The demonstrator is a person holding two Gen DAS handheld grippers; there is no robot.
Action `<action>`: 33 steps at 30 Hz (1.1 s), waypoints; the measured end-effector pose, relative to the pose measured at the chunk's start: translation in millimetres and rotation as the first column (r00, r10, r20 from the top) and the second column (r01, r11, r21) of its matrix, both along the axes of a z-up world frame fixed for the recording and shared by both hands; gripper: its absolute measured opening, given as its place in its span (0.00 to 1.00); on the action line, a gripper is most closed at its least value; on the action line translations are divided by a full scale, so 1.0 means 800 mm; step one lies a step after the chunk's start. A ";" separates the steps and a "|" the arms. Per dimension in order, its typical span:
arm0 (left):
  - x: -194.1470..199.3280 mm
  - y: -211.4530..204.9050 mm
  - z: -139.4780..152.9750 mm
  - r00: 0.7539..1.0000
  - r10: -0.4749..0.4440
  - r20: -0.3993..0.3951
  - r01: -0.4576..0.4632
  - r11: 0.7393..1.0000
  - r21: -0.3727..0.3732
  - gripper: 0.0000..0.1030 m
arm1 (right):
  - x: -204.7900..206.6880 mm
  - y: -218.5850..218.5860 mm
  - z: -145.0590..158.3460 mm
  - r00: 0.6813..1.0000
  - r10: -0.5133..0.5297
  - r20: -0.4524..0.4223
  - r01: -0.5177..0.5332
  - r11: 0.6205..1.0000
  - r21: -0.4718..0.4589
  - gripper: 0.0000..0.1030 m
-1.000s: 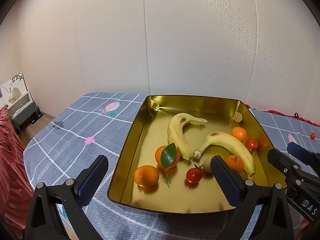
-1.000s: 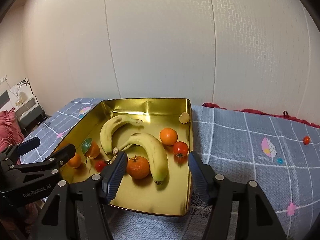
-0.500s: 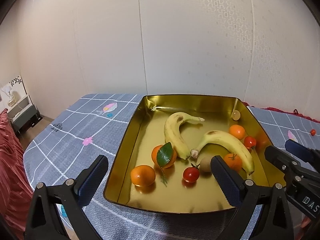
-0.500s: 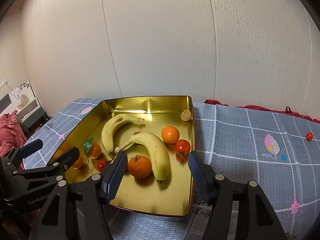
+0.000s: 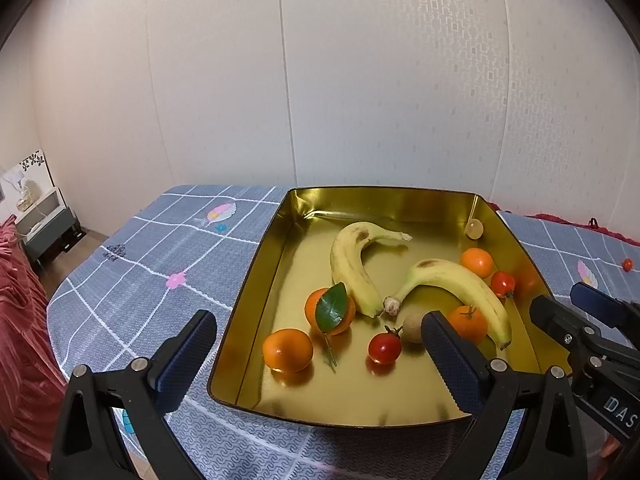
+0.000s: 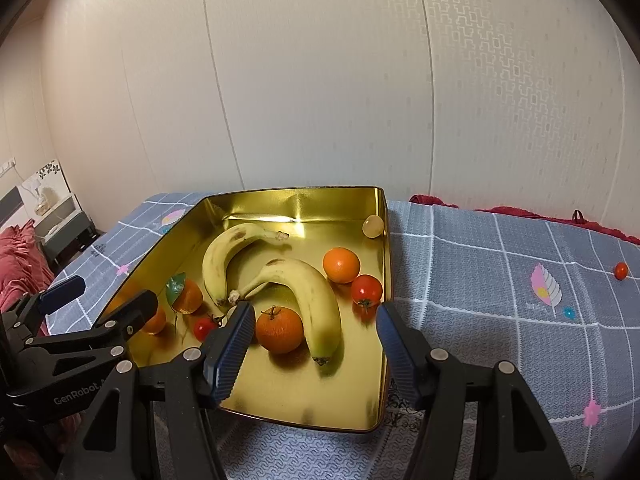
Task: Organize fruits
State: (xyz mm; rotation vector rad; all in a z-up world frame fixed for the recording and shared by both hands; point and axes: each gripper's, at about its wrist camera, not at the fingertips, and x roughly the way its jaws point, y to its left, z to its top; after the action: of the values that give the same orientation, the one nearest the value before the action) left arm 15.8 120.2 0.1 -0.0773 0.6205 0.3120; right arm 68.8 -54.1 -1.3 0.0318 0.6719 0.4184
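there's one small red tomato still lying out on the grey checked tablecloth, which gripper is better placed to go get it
Right, probably. The small red tomato lies on the grey checked tablecloth on the right gripper's outer side, clear of the gold metal tray. Its jaws are open and empty. The left gripper sits further left, facing the tray.

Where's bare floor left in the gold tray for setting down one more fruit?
Free: the near strip of the gold tray between its front wall and the leafless orange and cherry tomato; also the far left corner beside the left banana. Crowded: the right side, where the right banana, oranges and a tomato cluster.
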 end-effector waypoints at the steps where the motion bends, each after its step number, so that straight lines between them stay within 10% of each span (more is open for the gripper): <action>1: 0.000 0.000 0.000 1.000 0.000 0.001 0.000 1.000 0.000 1.00 | 0.000 0.000 0.000 1.000 0.002 -0.001 -0.002 1.000 -0.001 0.62; 33: -0.002 -0.008 0.003 1.000 -0.020 0.015 0.020 1.000 0.009 1.00 | 0.003 -0.002 -0.005 1.000 -0.009 -0.019 0.009 1.000 -0.001 0.62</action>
State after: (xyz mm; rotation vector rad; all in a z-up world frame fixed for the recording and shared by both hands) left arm 14.2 114.0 2.4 -0.0647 0.6043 0.2946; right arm 71.6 -56.0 -5.7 0.0380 0.6909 0.4094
